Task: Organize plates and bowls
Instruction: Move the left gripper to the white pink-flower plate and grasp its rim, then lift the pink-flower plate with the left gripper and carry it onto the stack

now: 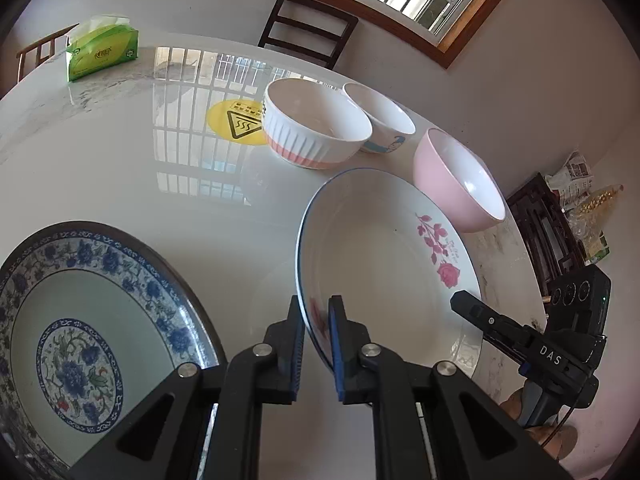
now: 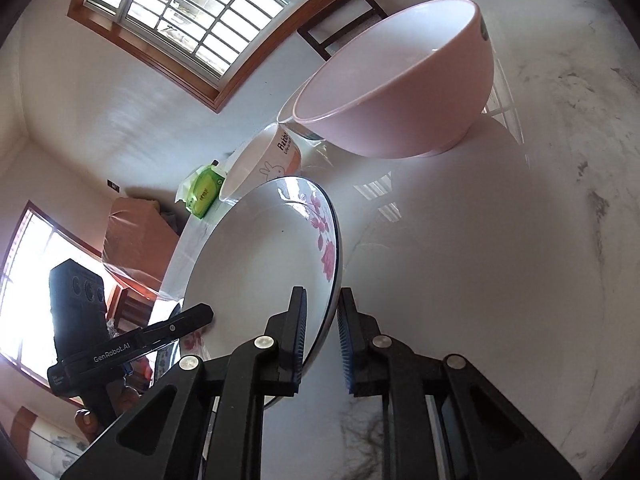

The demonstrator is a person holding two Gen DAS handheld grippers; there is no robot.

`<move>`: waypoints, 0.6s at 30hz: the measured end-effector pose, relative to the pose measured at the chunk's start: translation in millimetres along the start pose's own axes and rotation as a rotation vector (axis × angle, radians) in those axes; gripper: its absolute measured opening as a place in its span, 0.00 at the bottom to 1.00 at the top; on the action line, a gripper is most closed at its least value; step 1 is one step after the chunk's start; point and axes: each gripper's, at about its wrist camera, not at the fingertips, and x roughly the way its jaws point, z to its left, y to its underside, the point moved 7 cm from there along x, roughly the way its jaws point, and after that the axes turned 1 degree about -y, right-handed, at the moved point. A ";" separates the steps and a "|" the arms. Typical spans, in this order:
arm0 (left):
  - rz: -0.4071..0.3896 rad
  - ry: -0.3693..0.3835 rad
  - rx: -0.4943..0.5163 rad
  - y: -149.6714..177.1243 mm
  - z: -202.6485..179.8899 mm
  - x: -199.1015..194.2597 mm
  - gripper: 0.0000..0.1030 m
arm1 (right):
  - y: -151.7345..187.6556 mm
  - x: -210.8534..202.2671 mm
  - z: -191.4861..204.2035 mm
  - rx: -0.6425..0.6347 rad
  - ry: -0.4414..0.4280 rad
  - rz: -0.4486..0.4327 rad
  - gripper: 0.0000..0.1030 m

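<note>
Empty rose plate [image 1: 384, 248] clamped at opposite rims by both grippers' narrow jaws, pink bowl [image 1: 460, 180] empty beside it.

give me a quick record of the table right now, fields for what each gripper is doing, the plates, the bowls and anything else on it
left gripper: shut on near rim of rose plate
right gripper: shut on the rose plate's opposite rim
rose plate: tilted, held by both grippers
blue plate: flat on table, left of rose plate
bowls: ribbed bowl, rabbit bowl, pink bowl, all upright behind rose plate
other: tissue pack, yellow sticker
</note>
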 end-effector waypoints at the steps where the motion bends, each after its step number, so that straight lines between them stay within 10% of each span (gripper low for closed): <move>1: -0.010 -0.005 -0.005 3.5 4.3 -8.0 0.11 | 3.2 -1.4 6.5 -0.008 -0.006 0.000 0.16; 18: -0.131 -0.140 -0.126 54.6 110.3 -109.1 0.12 | 70.5 47.3 119.4 -0.163 -0.124 0.141 0.16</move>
